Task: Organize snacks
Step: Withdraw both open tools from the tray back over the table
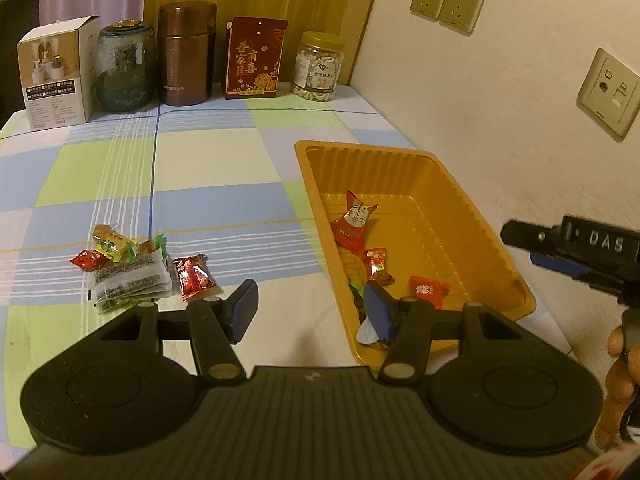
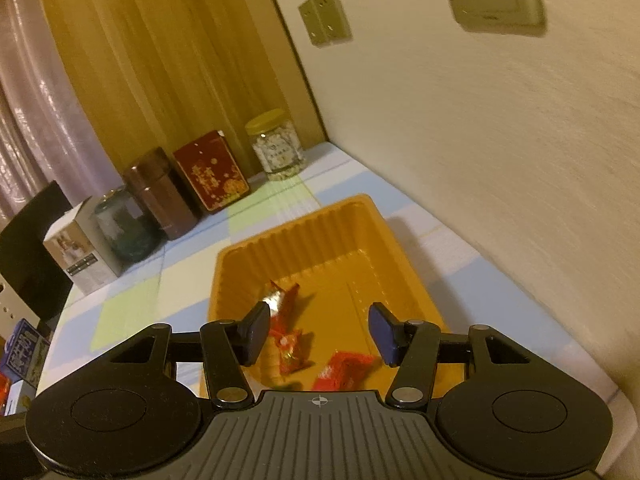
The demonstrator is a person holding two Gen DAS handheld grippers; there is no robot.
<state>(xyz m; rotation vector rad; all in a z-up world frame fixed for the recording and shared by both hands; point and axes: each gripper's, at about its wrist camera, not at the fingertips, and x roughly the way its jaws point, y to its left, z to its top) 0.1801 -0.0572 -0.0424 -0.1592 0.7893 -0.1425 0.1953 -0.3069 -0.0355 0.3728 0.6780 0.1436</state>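
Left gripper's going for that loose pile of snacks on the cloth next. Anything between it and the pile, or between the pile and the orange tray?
Nothing visible. The left gripper is open and empty; the snack pile lies on bare tablecloth just ahead, to its left. Only cloth separates pile from orange tray; the tray's raised rim must be cleared.

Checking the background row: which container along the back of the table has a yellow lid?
The clear jar of pale snacks at the row's right end, nearest the wall; no other container there has a yellow lid.

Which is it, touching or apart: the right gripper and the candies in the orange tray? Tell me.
Apart. The right wrist view shows the right gripper open above the orange tray, its pads clear of the red candies lying below.
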